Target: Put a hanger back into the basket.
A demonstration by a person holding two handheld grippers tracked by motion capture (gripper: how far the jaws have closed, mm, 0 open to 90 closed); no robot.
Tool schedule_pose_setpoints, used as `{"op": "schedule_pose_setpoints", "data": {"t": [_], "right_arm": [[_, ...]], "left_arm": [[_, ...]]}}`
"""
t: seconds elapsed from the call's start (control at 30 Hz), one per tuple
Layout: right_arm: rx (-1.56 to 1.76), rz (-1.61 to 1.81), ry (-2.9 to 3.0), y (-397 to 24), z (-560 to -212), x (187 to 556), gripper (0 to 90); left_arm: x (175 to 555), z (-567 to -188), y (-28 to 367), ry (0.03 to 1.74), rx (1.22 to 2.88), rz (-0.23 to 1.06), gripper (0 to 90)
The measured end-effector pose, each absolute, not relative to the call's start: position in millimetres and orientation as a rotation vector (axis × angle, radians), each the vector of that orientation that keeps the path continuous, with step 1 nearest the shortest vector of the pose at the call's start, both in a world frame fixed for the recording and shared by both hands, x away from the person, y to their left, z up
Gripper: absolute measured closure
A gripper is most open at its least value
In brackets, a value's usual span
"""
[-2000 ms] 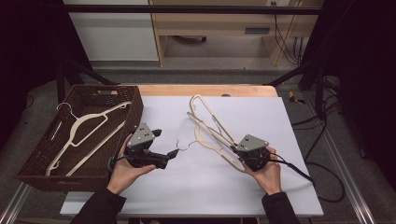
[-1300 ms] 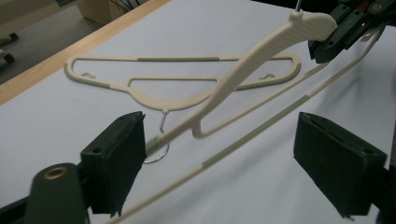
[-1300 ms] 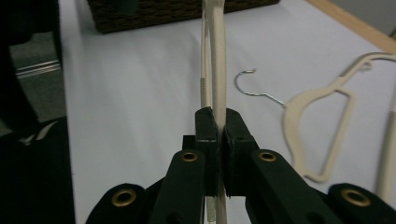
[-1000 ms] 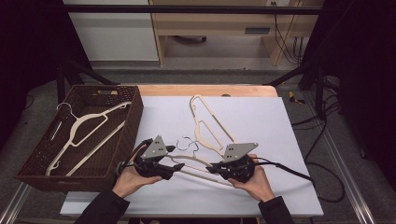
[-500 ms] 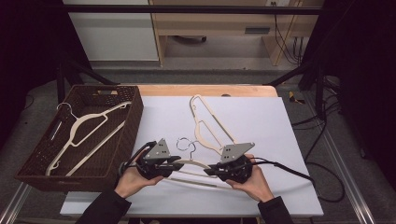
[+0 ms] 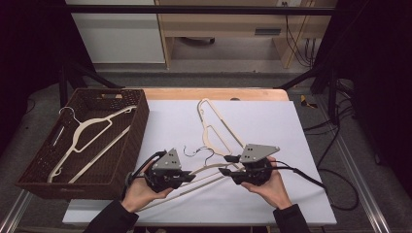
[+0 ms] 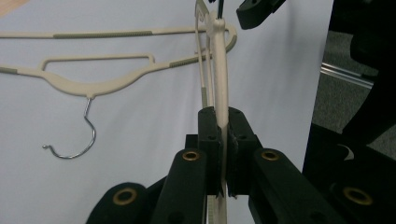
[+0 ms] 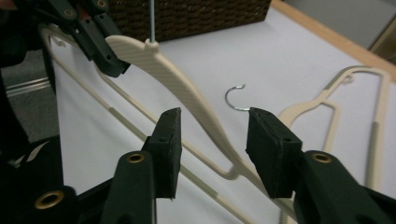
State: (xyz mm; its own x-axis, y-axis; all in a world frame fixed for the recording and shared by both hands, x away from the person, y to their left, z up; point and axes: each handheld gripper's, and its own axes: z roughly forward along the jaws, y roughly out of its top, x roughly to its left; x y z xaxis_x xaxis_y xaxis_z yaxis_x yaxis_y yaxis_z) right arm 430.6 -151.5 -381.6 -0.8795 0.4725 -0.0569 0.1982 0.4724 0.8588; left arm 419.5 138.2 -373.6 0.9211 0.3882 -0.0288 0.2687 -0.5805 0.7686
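The left claw is clamped tight on one arm of a cream hanger, near the front edge of the counter. The right claw has just been opening; its pads stand apart, with the same hanger's other arm between them but not squeezed. A second hanger lies flat near the middle of the counter. A third hanger lies in the brown basket at the left edge.

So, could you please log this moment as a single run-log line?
left gripper: shut on held hanger | right gripper: jaws just opened, pads off it | second hanger: flat on table | basket: one hanger inside
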Motion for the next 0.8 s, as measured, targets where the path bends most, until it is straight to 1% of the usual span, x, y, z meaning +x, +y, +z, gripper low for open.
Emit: {"op": "schedule_pose_setpoints", "data": {"t": [0.2,0.33,0.43,0.63,0.8], "right_arm": [[0.67,1.425,2.313,-175,-373,431,41.9],[0.758,1.438,2.241,-190,-373,433,31.7],[0.8,1.441,2.201,-196,-374,433,25.7],[0.862,1.413,2.178,-205,-378,433,19.9],[0.884,1.406,2.169,-211,-380,433,17.8]], "left_arm": [[418,-361,148,0.524,2.155,0.204,86.6],[414,-347,155,0.529,2.116,0.235,86.6],[413,-333,164,0.529,2.085,0.269,86.6],[415,-304,186,0.551,2.022,0.326,86.6],[424,-282,202,0.583,2.004,0.361,86.6]]}}
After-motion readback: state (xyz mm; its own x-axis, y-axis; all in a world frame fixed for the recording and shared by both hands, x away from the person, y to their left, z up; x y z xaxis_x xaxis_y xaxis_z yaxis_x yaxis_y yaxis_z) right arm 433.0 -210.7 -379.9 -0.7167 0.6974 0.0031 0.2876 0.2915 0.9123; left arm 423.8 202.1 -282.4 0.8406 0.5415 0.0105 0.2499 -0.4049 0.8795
